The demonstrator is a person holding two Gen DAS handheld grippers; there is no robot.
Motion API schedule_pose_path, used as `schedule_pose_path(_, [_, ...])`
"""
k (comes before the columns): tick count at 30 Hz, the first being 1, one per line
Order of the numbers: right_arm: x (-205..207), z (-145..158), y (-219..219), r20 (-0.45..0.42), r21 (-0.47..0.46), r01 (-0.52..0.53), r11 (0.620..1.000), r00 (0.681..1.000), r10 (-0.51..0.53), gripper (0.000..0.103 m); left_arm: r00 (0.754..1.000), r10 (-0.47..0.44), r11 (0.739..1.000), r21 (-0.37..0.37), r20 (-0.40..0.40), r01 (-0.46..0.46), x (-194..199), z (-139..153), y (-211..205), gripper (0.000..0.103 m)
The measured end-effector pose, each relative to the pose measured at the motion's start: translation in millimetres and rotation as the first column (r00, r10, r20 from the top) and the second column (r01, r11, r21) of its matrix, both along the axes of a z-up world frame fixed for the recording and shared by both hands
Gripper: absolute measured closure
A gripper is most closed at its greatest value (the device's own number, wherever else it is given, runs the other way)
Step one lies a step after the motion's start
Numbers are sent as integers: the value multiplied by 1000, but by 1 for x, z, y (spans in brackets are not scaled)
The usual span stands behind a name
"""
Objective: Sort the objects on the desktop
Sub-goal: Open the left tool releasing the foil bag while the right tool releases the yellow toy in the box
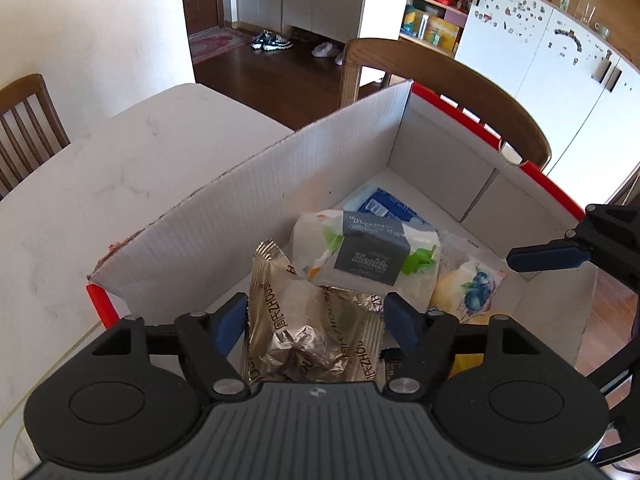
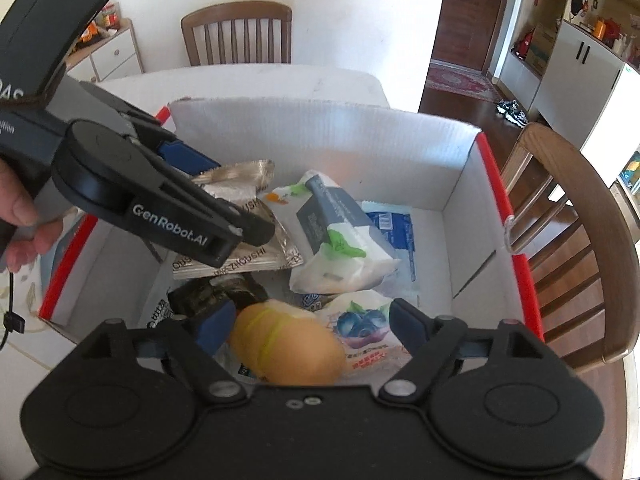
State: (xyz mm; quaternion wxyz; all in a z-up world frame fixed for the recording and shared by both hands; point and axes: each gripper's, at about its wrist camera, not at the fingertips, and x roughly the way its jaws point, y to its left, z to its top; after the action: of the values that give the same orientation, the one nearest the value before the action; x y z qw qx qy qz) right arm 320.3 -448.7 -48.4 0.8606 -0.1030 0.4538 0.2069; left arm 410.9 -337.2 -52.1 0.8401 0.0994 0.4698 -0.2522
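A white cardboard box with red outer sides stands on the table, and both grippers hang over it. In the left wrist view my left gripper is open. A crumpled gold foil snack packet lies between its blue pads, which do not press on it. In the right wrist view my right gripper is open too. Between its pads is a blurred yellow bun in a clear bag with a blueberry print. The left gripper's black finger reaches in from the upper left over the gold packet.
Also in the box are a tissue pack with a grey label, a blue packet and a dark packet. The box rests on a white marble table. Wooden chairs stand around it. A hand holds the left gripper.
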Motion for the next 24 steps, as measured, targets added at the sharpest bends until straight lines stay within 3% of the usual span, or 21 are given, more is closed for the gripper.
schedule_pose_path(20, [-26,46,-20,70,104,57,993,995,-64,16,998,0,989,-147,61,9,-42,44,34,20])
schedule_pose_path(24, [-33,53,-19,83,117,71,991,993,-81,14,996,16,990,-142,84,-4,-56,51,41,18])
